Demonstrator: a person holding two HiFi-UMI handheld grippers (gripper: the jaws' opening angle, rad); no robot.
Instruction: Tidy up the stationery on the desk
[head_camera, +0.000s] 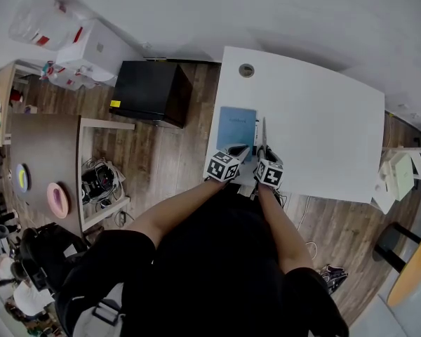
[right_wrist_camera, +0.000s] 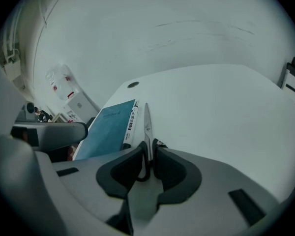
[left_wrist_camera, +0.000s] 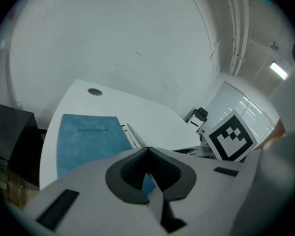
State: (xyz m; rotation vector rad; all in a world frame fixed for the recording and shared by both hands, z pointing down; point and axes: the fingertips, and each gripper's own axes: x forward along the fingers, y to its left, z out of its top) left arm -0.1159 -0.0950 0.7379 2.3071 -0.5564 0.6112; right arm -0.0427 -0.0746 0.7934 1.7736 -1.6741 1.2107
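Observation:
A blue notebook (head_camera: 236,128) (left_wrist_camera: 88,140) (right_wrist_camera: 108,127) lies flat near the white desk's (head_camera: 316,125) left edge. A white marker pen (right_wrist_camera: 131,124) (left_wrist_camera: 133,135) lies along its right side, and a pair of scissors (right_wrist_camera: 147,124) (head_camera: 264,133) lies right of the pen, blades pointing away. My right gripper (right_wrist_camera: 148,150) (head_camera: 266,159) is shut on the scissors at the handle end. My left gripper (left_wrist_camera: 147,151) (head_camera: 233,153) hovers shut over the notebook's near edge. A sliver of blue shows through the seam; nothing is held in it.
A round cable hole (head_camera: 246,69) sits at the desk's far left corner. A black cabinet (head_camera: 151,90) stands left of the desk, and a brown table (head_camera: 42,153) further left. White chairs (head_camera: 401,175) stand at the right. The person's arms reach over the desk's near edge.

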